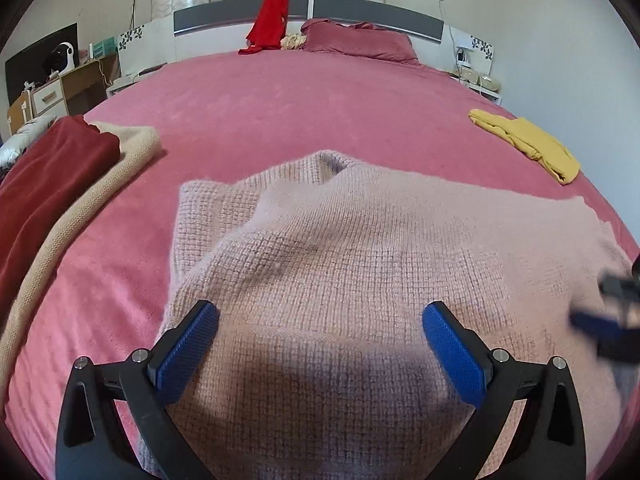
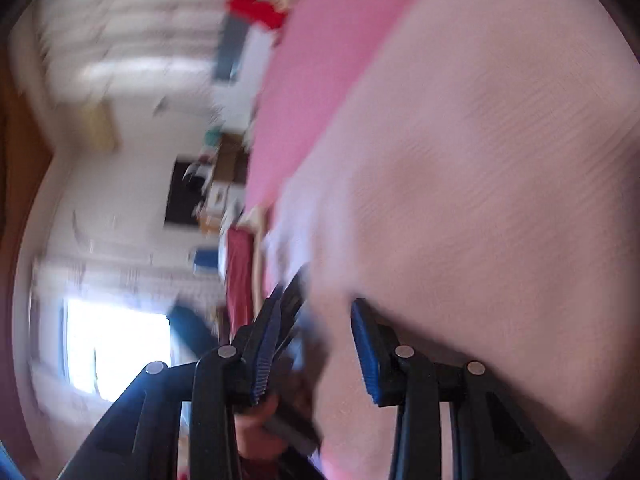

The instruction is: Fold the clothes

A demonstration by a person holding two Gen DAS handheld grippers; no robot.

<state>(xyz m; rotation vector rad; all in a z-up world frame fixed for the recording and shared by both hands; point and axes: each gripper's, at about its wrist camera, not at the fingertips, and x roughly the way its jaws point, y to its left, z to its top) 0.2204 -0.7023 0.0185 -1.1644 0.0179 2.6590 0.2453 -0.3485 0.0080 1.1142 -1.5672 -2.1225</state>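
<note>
A pale pink knitted sweater (image 1: 340, 240) lies spread on the pink bed, partly folded, its left part doubled over. My left gripper (image 1: 320, 312) is open just above the sweater's near part, its blue pads (image 1: 188, 348) apart and holding nothing. My right gripper (image 1: 612, 320) shows blurred at the right edge over the sweater. In the right wrist view, which is tilted and motion-blurred, my right gripper (image 2: 316, 320) is open with the sweater (image 2: 480, 160) filling the right side. The left gripper (image 2: 288, 292) and the hand holding it show beyond the right gripper's fingers.
The pink bed (image 1: 280, 100) fills the view. A folded dark red and cream pile (image 1: 60, 176) lies at the left. A folded yellow garment (image 1: 528, 144) lies at the right. A red garment (image 1: 268, 24) hangs on the headboard by a pillow (image 1: 360, 40). A desk (image 1: 60, 88) stands left.
</note>
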